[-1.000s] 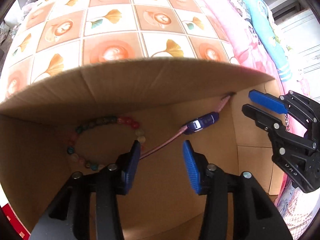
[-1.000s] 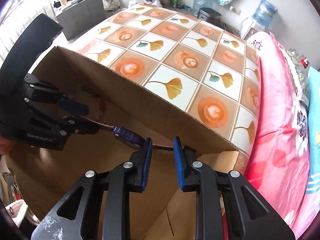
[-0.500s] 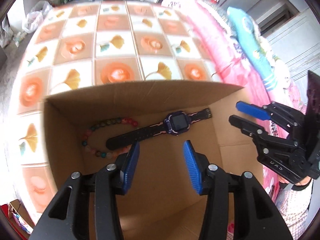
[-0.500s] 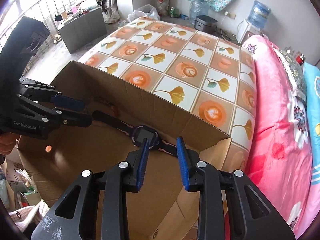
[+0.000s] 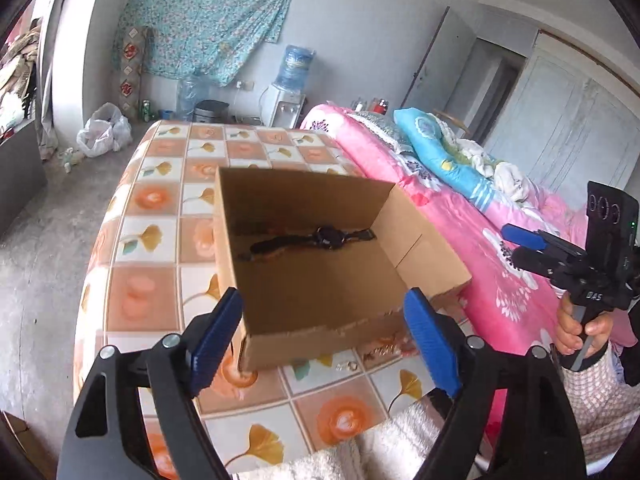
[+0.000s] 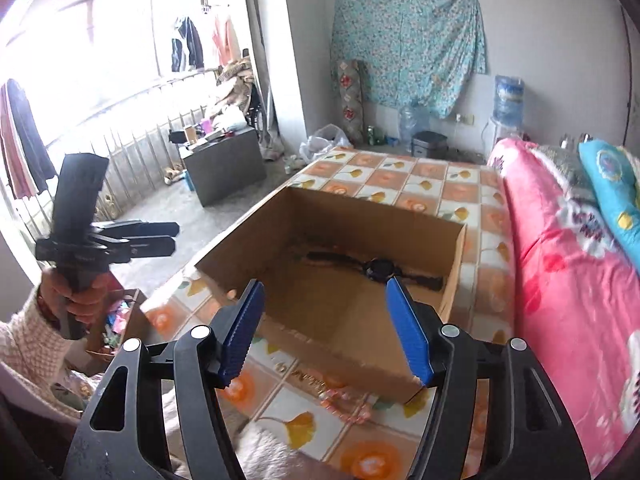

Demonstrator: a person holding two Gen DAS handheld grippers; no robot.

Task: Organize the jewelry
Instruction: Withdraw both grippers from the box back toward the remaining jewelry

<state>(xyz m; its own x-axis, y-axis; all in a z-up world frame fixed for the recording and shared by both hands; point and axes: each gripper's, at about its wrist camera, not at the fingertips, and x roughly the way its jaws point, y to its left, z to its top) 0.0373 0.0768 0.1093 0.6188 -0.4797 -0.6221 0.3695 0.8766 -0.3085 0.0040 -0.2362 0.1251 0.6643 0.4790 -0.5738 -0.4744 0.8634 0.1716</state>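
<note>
The watch (image 5: 326,237) lies flat at the far wall inside the cardboard box (image 5: 424,254), well beyond both grippers. The left gripper (image 5: 326,338) and right gripper (image 6: 326,330) hang above the box's near edge, jaws opening, nothing between them. Small jewelry (image 6: 346,402) lies on the tablecloth (image 5: 152,240) just outside the near wall.

I see a matt brown cardboard box (image 5: 320,280) on a glossy patterned tablecloth (image 5: 152,240). My left gripper (image 5: 324,336) has ribbed blue pads (image 5: 212,336) on smooth black plastic arms.
</note>
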